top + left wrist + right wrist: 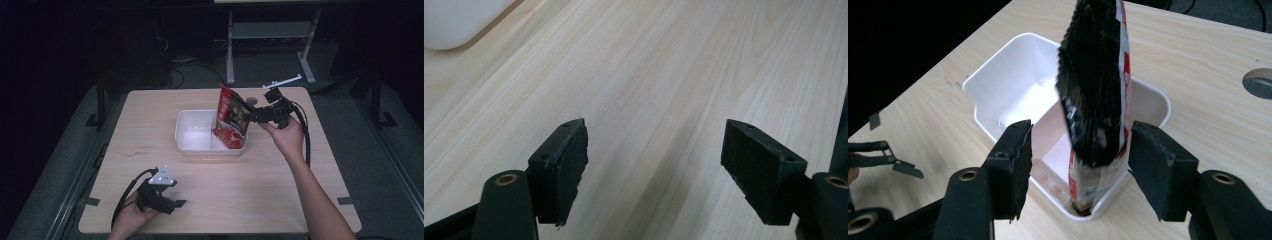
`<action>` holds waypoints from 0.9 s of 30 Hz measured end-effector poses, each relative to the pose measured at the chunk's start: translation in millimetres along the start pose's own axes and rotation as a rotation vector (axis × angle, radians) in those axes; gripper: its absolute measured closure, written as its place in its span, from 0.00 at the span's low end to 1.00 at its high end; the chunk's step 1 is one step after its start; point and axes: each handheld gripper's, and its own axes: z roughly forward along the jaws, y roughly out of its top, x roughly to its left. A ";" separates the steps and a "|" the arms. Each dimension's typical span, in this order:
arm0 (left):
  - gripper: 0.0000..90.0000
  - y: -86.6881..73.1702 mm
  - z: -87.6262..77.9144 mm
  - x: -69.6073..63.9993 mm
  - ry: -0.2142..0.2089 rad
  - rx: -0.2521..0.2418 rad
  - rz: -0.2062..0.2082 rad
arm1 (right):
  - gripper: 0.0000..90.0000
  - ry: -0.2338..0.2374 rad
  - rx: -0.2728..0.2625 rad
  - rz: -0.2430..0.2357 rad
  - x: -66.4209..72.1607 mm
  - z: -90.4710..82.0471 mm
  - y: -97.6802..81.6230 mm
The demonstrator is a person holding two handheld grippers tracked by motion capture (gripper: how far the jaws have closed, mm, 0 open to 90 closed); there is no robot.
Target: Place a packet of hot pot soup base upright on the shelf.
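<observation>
One red packet [1100, 100] stands in the tub [998, 75], between the spread right hand-held gripper [1078, 165].

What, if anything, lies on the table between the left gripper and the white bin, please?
Nothing: in the high view, bare wooden tabletop runs from the left gripper to the white bin. The left gripper view agrees.

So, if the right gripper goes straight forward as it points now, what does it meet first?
Most likely the red snack bag, standing in the white bin between the open jaws of the right gripper. Whether either jaw already touches it is unclear.
</observation>
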 end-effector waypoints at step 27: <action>0.28 -2.6 -6.7 3.6 0.008 -0.024 -0.013 | 0.42 0.021 0.013 -0.053 21.5 -25.7 -18.0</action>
